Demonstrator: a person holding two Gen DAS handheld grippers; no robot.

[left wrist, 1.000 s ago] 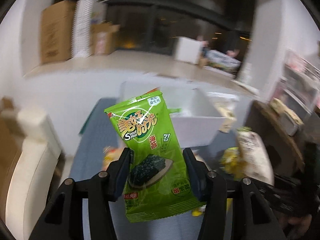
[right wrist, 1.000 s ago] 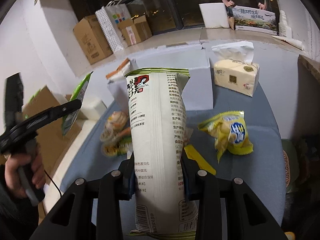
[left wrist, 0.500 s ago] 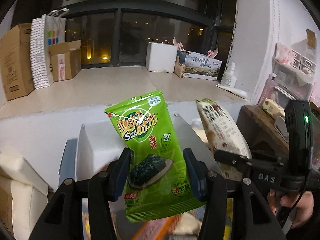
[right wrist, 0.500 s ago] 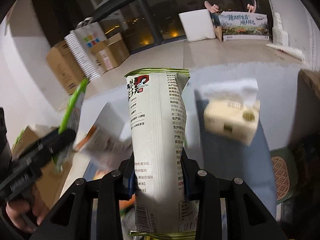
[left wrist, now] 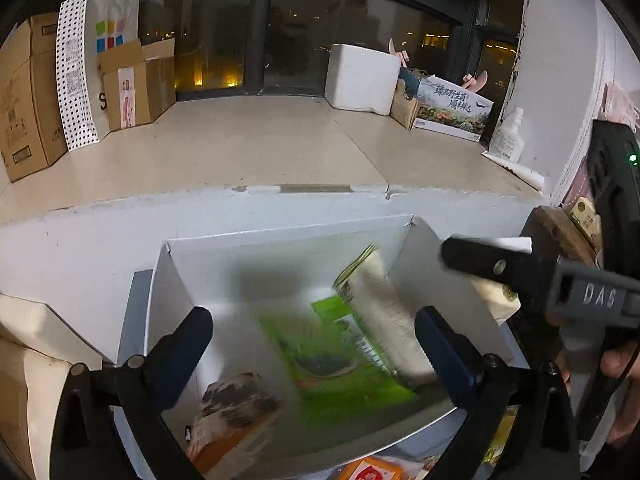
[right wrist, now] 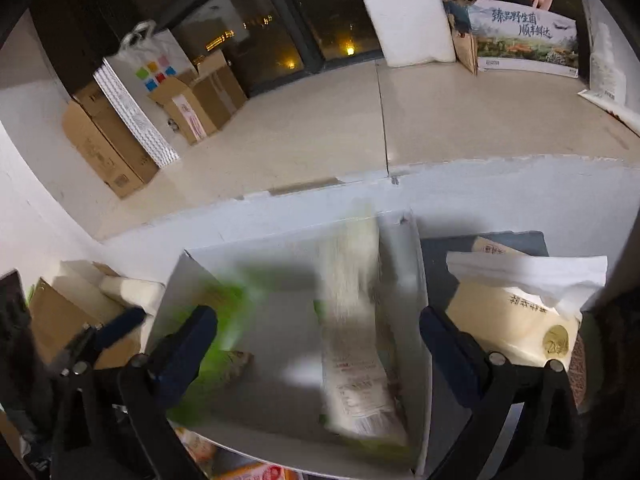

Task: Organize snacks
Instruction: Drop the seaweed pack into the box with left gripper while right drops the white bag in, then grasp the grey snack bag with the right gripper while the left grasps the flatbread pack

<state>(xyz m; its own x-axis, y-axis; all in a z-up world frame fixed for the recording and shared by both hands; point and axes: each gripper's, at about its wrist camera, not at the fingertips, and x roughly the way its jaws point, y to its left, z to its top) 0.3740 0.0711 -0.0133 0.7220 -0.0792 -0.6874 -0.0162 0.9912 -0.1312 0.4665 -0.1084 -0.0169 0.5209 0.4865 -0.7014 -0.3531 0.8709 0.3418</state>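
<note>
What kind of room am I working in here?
Probably a lived-in home, by a big night-dark window. Cardboard boxes and a shopping bag sit on its wide ledge, and a tissue pack lies beside the white snack box.

The white box [left wrist: 172, 280] is open at the top, so a gripper can come in from above. Inside, a green packet [left wrist: 340, 364] and a pale long packet [left wrist: 392, 320] take up the middle and right, blurred; a dark-patterned packet [left wrist: 236, 400] lies in the near left corner. The far left of the box floor is bare. The box walls stand upright on the left, far and right sides. Just right of the box a tissue pack [right wrist: 516, 320] blocks that side. The right gripper [left wrist: 500, 268] reaches over the right wall. Beyond the box a white ledge [left wrist: 120, 232] rises, with open floor [left wrist: 260, 148] behind.
</note>
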